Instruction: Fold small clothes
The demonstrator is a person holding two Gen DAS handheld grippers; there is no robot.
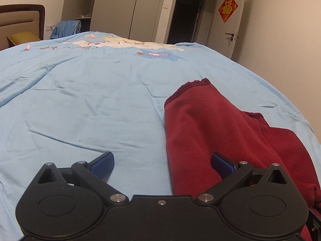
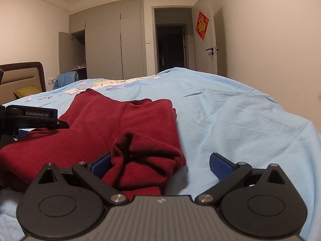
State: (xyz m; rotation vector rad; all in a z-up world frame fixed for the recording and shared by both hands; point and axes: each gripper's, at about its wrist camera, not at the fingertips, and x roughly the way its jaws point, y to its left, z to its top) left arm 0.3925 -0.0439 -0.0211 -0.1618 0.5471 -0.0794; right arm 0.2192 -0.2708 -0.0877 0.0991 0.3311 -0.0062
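- The right gripper is near, low over the bed, and its two blue fingers are spread wide apart.
- A red garment lies on the blue sheet, left of the middle.
- A bunched red part sits between the fingers, against the left one.
- The left gripper is at the left edge, over the red garment; I cannot tell how its jaws stand.
- Far away are a grey wardrobe, a dark doorway and a red sign on a door.
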